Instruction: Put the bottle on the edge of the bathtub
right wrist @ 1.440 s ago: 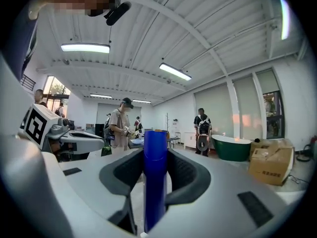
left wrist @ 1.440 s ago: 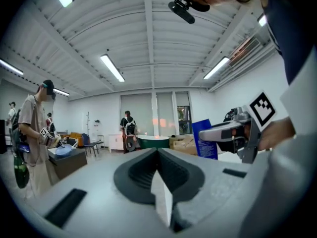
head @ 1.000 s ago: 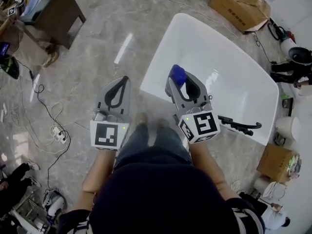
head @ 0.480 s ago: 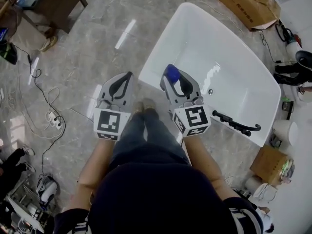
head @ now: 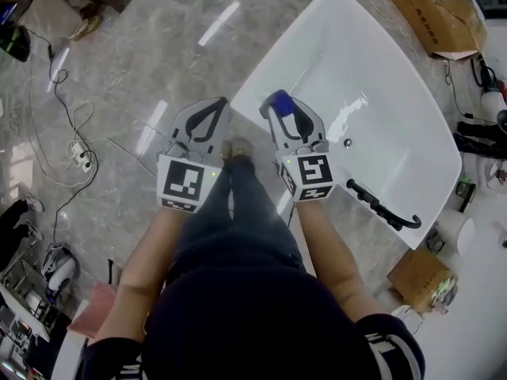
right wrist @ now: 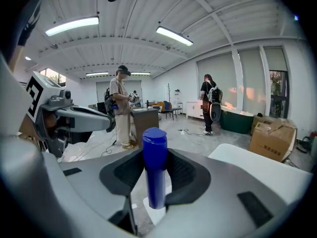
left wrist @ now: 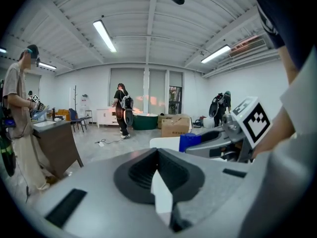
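Observation:
A blue bottle [head: 279, 102] with a flip cap stands upright between the jaws of my right gripper [head: 283, 111], which is shut on it. In the right gripper view the bottle [right wrist: 155, 168] rises from between the black pads [right wrist: 184, 175]. It hangs over the near left rim of the white bathtub [head: 255, 85]. My left gripper [head: 214, 106] is beside it over the floor, just left of the tub's corner, shut with nothing in it. From the left gripper view the bottle [left wrist: 189, 142] shows to the right, above the tub's rim [left wrist: 163, 143].
A black handle-like fitting [head: 384, 206] lies on the tub's right rim and a drain [head: 347, 142] sits in its bottom. Cardboard boxes [head: 436, 14] stand beyond the tub. Cables and a power strip [head: 78, 150] lie on the marble floor at left. People stand by a desk [right wrist: 143, 119].
Both grippers have come down and drawn nearer the tub's near rim. The bottle stays in the right gripper's jaws, and the left gripper stays shut.

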Tool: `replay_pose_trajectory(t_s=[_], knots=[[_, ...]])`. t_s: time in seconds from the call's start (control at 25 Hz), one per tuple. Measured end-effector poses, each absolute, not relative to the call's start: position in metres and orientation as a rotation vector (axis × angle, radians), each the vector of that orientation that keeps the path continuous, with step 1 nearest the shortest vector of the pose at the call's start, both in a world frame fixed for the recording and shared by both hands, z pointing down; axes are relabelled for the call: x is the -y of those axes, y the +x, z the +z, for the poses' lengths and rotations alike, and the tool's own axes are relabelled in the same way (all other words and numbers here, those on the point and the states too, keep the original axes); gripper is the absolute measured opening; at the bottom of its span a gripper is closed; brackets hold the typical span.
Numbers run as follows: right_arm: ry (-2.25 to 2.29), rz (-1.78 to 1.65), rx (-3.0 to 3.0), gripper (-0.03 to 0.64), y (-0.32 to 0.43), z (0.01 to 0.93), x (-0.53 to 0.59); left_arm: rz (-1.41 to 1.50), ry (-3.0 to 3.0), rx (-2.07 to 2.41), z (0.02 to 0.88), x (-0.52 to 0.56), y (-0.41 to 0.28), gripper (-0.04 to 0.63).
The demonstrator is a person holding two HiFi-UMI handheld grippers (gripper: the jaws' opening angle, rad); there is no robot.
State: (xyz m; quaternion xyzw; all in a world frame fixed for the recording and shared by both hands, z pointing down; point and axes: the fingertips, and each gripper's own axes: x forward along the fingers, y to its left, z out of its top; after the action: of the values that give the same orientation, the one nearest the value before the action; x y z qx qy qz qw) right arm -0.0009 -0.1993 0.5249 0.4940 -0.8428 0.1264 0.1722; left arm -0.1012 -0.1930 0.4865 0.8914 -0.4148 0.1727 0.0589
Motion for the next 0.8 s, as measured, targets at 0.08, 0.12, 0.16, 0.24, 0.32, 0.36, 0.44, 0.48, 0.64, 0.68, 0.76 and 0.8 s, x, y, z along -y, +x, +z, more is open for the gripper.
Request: replay_pose_trajectory(t_s=[0.08,0.12,0.16,0.24,0.32,0.36,0.44,0.48,0.64,0.68,0.76,0.8], knots=[[1.369,0.352,2.388,0.155,-0.004,0.538,0.205,0.545,2.685,1.259,0.496,0.195,-0.103,-0.002],[1.357,0.351,2.385,0.155,-0.005,0.545,0.207,0.559,2.678,1.258,0.501,0.195,-0.104,-0.002],[1.346,0.350,2.382,0.155,-0.005,0.552,0.210,0.574,2.672,1.257,0.506,0.196,-0.104,-0.002],[1.327,0.352,2.379,0.155,-0.006,0.566,0.214,0.598,2.660,1.256,0.516,0.197,-0.103,-0.002],[1.306,0.361,2.376,0.155,-0.008,0.581,0.218,0.613,2.642,1.259,0.526,0.199,-0.103,-0.002],[1.294,0.367,2.374,0.155,-0.009,0.588,0.218,0.621,2.631,1.261,0.531,0.199,-0.104,-0.002],[1.272,0.381,2.368,0.155,-0.010,0.600,0.218,0.637,2.609,1.266,0.540,0.197,-0.104,-0.002],[1.263,0.385,2.368,0.155,-0.011,0.605,0.218,0.645,2.600,1.270,0.543,0.197,-0.105,-0.002],[1.232,0.377,2.366,0.155,-0.017,0.621,0.222,0.663,2.571,1.278,0.556,0.201,-0.107,-0.002],[1.220,0.373,2.366,0.155,-0.020,0.625,0.222,0.669,2.563,1.277,0.559,0.201,-0.109,-0.002],[1.200,0.373,2.364,0.155,-0.024,0.634,0.223,0.680,2.549,1.275,0.566,0.202,-0.110,-0.002],[1.192,0.375,2.364,0.155,-0.025,0.638,0.223,0.685,2.544,1.272,0.569,0.202,-0.110,-0.002]])
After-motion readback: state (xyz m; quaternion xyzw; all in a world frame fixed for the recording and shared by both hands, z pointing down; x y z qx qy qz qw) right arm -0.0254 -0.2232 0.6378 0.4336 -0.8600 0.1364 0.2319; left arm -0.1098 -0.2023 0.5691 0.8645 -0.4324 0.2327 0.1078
